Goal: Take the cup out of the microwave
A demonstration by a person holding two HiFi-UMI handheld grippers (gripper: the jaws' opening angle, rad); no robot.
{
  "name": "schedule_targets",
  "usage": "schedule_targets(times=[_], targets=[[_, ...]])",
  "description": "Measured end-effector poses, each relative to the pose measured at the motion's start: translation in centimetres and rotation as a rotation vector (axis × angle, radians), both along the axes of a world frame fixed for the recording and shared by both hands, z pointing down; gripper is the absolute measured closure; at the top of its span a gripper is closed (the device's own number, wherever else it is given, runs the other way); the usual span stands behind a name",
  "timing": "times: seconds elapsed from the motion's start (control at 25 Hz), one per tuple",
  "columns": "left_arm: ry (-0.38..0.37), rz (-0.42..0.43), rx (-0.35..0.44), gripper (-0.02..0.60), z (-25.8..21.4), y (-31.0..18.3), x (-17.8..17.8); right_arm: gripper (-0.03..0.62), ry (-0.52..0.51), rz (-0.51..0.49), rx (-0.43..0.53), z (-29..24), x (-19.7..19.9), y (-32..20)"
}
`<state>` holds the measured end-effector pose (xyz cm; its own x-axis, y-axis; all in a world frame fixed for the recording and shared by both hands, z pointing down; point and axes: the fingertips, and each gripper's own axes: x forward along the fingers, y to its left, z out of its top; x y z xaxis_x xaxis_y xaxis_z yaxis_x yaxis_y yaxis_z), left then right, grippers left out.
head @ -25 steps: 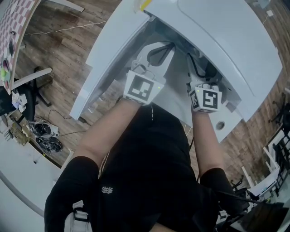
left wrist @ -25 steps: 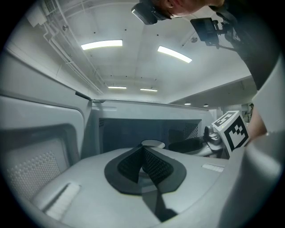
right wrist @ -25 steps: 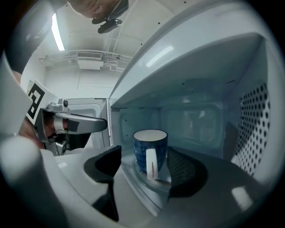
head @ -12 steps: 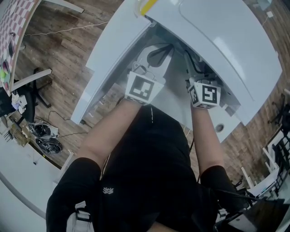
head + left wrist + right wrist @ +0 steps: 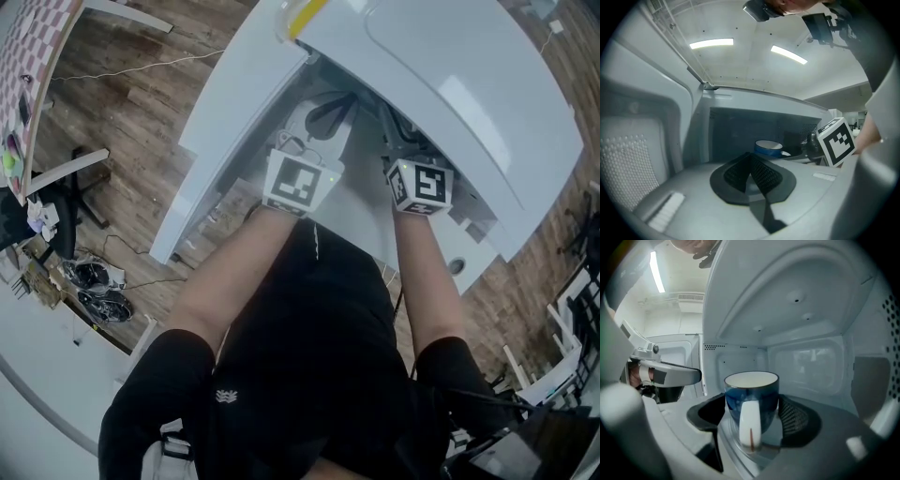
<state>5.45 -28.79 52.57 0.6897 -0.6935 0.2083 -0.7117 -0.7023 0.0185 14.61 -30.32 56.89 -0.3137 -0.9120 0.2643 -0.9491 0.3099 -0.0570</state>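
A blue cup (image 5: 751,401) with a white inside and a white handle turned towards the camera stands on the glass turntable inside the white microwave (image 5: 450,84). My right gripper (image 5: 752,425) reaches into the cavity. Its jaws are open, one pad on each side of the cup, and a slim gap shows at each side. In the head view the right gripper (image 5: 401,141) is half hidden under the microwave's top. My left gripper (image 5: 751,171) is shut on nothing at the cavity's mouth, beside the open door (image 5: 225,122). From there the cup (image 5: 768,147) shows further in.
The door swings out to the left, and its inner panel (image 5: 637,154) fills the left of the left gripper view. The cavity's walls and ceiling close in round the right gripper. Wooden floor (image 5: 122,103), a chair (image 5: 66,178) and cables lie around the microwave's stand.
The right gripper has moved a little deeper into the microwave. The left gripper has barely shifted.
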Motion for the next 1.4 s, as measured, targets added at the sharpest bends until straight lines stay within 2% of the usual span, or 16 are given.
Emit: schedule_targets(times=[0.24,0.36,0.72,0.92,1.4], targets=[[0.031,0.014,0.024,0.580,-0.7,0.1,0.1,0.248,0.013,0.007,0.000,0.1,0.0,-0.3],[0.020,0.029,0.053,0.581,-1.5,0.4,0.0,0.248,0.016,0.011,-0.005,0.1,0.0,-0.4],[0.001,0.040,0.068,0.581,-2.9,3.2,-0.9,0.247,0.037,0.019,-0.024,-0.1,-0.2,-1.0],[0.013,0.029,0.055,0.581,-3.1,4.7,-1.3,0.247,0.046,0.021,-0.013,-0.1,-0.3,-1.4],[0.013,0.012,0.052,0.580,-3.2,4.4,-2.0,0.247,0.063,0.033,-0.016,0.2,-0.4,-1.9]])
